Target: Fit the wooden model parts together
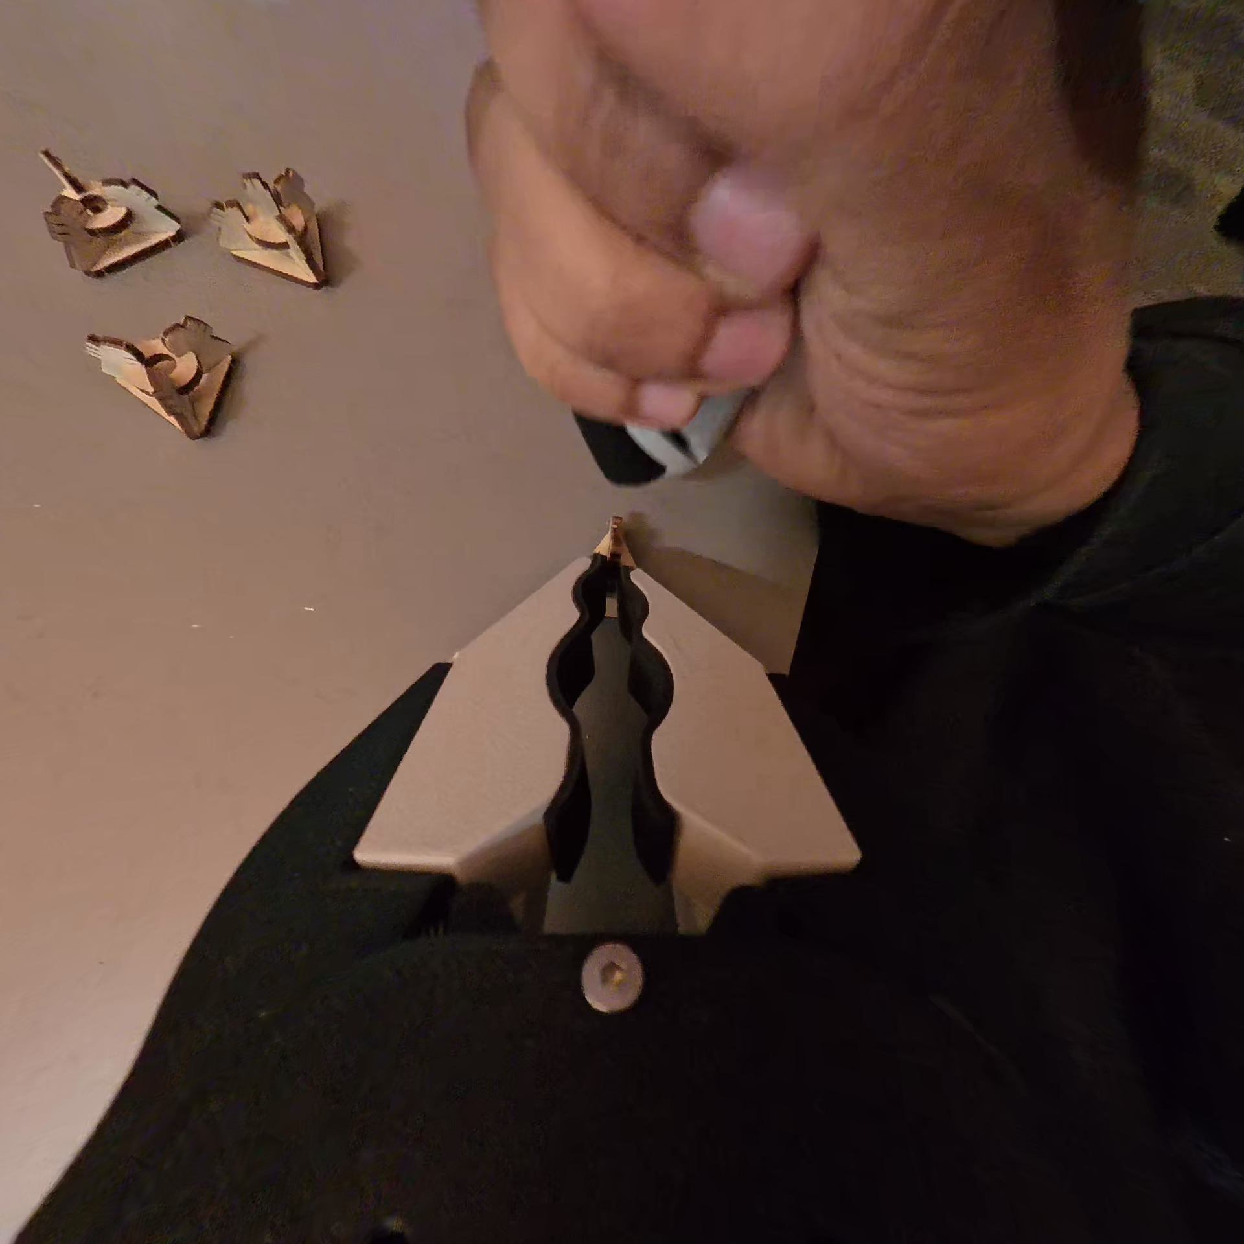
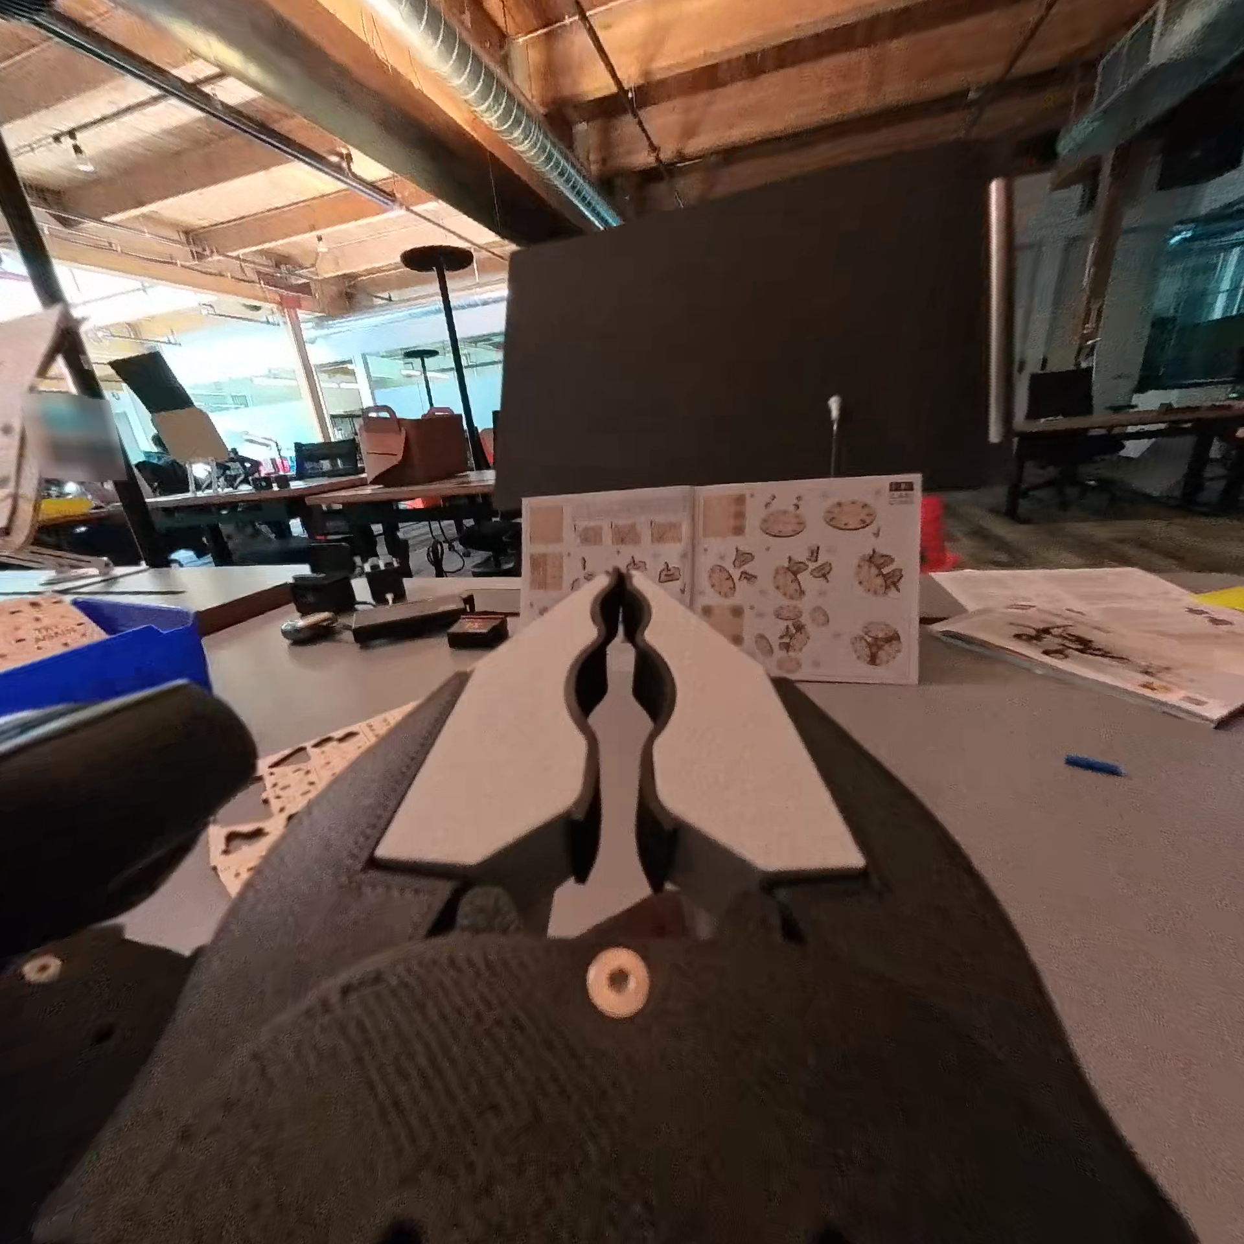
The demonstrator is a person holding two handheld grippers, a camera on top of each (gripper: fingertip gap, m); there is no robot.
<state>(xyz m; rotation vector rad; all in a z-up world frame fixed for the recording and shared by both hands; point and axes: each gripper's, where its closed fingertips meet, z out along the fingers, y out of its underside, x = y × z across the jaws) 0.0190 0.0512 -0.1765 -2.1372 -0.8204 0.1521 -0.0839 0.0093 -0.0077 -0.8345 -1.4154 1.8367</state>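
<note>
In the left wrist view my left gripper [image 1: 611, 571] is shut on a thin, small wooden piece [image 1: 614, 538], whose pointed end pokes out past the fingertips above the grey table [image 1: 303, 572]. Three small wooden assemblies lie to the far left: one [image 1: 108, 215], a second [image 1: 276, 229], a third [image 1: 168, 377]. A person's hand [image 1: 808, 269] is close ahead, clenched around a black and white handle [image 1: 646, 444]. In the right wrist view my right gripper [image 2: 623, 580] is shut with its tips together and nothing showing between them, held above the table in front of an upright open instruction booklet [image 2: 808, 579].
A blue bin [image 2: 121, 646] and a wooden sheet with cut-outs [image 2: 296, 781] are at the left. Black devices [image 2: 404, 616] lie beyond. Printed sheets [image 2: 1077, 633] lie at the right, with a small blue bit [image 2: 1094, 765] on the table. A dark sleeve [image 1: 1010, 740] is at the right.
</note>
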